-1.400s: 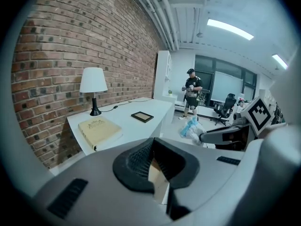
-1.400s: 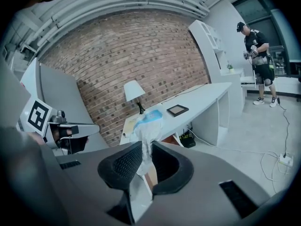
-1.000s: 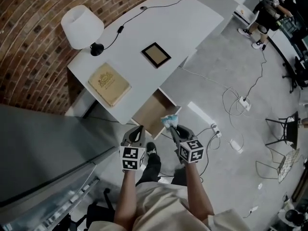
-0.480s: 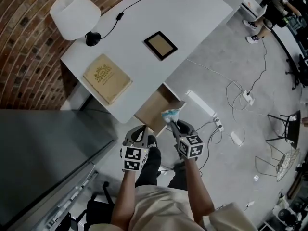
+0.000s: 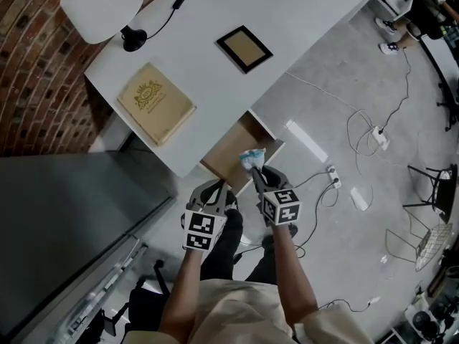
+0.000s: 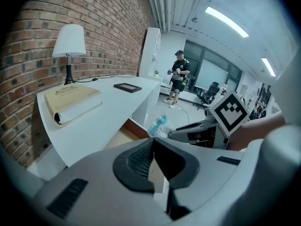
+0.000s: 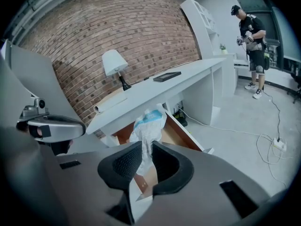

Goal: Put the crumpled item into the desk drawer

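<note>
Crumpled wrapper [image 5: 251,158], white with a blue patch, is pinched in the right tool [image 5: 256,175], just below the middle of the head view. The right gripper view shows both pads pressed on its lower end, with the bulk of it sticking out past the tips. The left tool [image 5: 214,190] hangs just beside it on the left, its tips together with nothing between them.

The desk drawer [image 5: 228,156] stands pulled out from under the white tabletop [image 5: 301,13], its wooden bottom bare. In the head view the wrapper sits over the drawer's front edge; how high above it I cannot tell.

The step in hand looks like the carry-in, with the release to follow. To do it well:

- Take the wrapper further in, toward the middle of the wooden bottom, not just over the front wall.
- Lower it below the drawer's rim before letting go. So light a thing may drift or spring open and catch on the edge.
- Keep the tips clear of the tabletop's edge, which overhangs the back of the drawer.
- Part the pads fully, since crumpled film may cling to one of them, and lift straight out.
- Hold the left tool aside, away from the drawer front.
</note>
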A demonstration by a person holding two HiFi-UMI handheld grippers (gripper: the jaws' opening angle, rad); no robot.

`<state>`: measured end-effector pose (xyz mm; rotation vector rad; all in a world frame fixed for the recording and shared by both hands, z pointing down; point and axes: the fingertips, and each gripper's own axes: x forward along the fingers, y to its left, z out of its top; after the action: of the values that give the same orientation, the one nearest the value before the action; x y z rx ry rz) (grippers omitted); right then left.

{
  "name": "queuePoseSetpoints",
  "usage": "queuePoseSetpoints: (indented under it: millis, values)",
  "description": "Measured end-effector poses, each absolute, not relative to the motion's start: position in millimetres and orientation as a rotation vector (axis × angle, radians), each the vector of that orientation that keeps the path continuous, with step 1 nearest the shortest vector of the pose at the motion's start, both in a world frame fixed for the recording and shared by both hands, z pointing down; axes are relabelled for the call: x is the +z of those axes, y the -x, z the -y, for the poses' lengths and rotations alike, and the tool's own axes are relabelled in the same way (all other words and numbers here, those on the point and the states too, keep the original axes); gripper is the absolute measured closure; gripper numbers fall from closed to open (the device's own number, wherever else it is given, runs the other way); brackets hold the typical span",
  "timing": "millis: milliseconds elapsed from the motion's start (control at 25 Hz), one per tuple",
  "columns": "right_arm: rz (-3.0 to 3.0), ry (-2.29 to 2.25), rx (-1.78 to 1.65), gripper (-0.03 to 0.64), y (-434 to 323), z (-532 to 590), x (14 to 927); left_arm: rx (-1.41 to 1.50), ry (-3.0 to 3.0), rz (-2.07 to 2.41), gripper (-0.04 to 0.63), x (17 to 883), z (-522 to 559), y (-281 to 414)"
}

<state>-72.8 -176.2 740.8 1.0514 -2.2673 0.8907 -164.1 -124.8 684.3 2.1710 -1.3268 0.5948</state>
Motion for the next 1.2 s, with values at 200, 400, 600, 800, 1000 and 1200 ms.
queuePoseSetpoints:
  millis: [200,400,600,800,1000,1200]
  values:
    - [2.244,-0.943,0.848,0.526,85.4,173.3,768.4,0.594,-2.153,1.331,0.578,696.4,124.4,162.3]
    - [2.235,-0.899,0.816,0.526,93.9,178.4,788.5,0.585,-2.123,1.341,0.578,713.0,121.1,168.7]
    - [2.226,-0.872,0.791,0.526,103.5,182.2,807.0,0.571,-2.079,1.363,0.578,727.8,113.2,178.9]
    - [2.202,-0.852,0.784,0.525,109.4,183.1,828.7,0.537,-2.043,1.371,0.578,736.0,110.0,181.1]
    - [2.174,-0.821,0.754,0.525,119.3,186.0,844.9,0.531,-2.050,1.370,0.578,739.7,108.1,186.1]
    - [2.147,-0.780,0.726,0.523,125.2,189.0,867.6,0.504,-2.009,1.376,0.578,750.0,100.9,190.2]
